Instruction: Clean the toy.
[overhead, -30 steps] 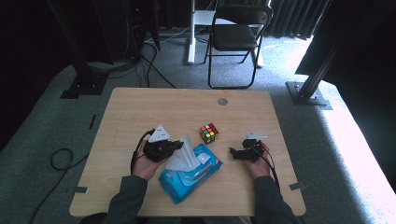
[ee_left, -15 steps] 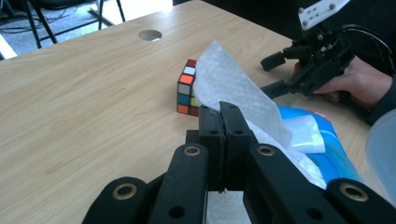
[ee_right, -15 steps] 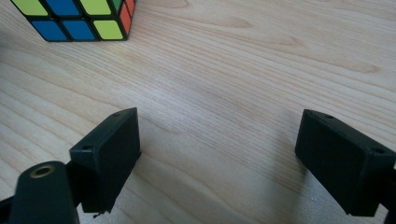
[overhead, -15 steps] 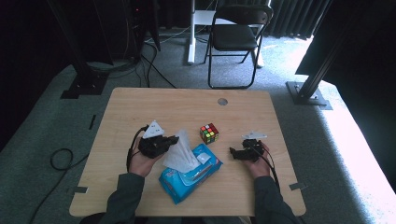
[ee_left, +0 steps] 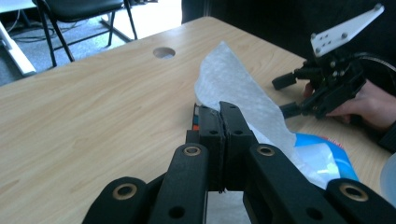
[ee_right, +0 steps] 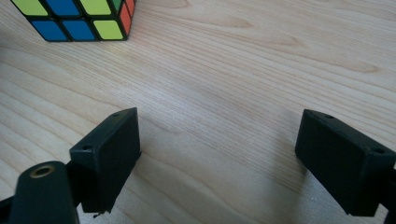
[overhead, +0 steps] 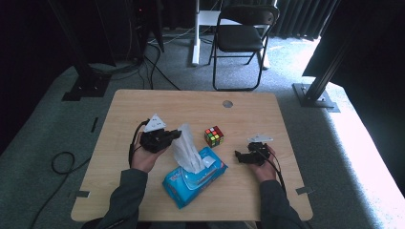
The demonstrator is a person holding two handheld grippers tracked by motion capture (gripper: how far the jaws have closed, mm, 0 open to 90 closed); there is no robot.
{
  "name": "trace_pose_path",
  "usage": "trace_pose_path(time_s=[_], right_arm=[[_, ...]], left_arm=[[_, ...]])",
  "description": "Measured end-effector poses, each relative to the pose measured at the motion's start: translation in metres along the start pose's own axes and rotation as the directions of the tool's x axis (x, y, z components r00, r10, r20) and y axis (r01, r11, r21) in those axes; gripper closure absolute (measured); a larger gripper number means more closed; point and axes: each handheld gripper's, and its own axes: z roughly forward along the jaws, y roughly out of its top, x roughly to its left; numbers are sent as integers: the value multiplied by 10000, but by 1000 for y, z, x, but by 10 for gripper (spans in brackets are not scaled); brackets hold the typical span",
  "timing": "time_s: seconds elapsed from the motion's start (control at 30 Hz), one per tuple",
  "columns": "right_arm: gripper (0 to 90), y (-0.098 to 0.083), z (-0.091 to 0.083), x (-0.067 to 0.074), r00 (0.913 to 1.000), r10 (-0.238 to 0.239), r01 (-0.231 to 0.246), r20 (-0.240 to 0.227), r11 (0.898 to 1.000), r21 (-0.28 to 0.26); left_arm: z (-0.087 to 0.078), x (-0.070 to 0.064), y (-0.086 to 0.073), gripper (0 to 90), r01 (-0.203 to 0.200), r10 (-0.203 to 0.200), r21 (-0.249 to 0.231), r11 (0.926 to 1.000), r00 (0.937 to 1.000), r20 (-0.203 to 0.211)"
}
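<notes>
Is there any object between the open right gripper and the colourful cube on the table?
Nothing visible is in the way. The right gripper is open above bare wood, and the cube lies ahead of its jaws. The wipes pack lies to the side, nearer the left gripper, which pinches a wipe.

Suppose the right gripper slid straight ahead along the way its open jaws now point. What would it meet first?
Probably bare table at first. The right gripper points across the wood, and the puzzle cube sits ahead but off to the left of its line, so it would likely miss it.
</notes>
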Motion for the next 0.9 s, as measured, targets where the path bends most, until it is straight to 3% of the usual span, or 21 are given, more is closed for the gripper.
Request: trace_pose_path(time_s=[0.57, 0.9], right_arm=[[137, 0, 0, 0, 10000, 3, -3, -1, 10000, 7], [137, 0, 0, 0, 10000, -9, 9, 4, 10000, 1]], left_arm=[[-3, 1, 24, 891, 103, -121, -611, 9981, 9995, -305], [-1, 1, 33, 891, 48, -75, -688, 9976, 9992, -384]])
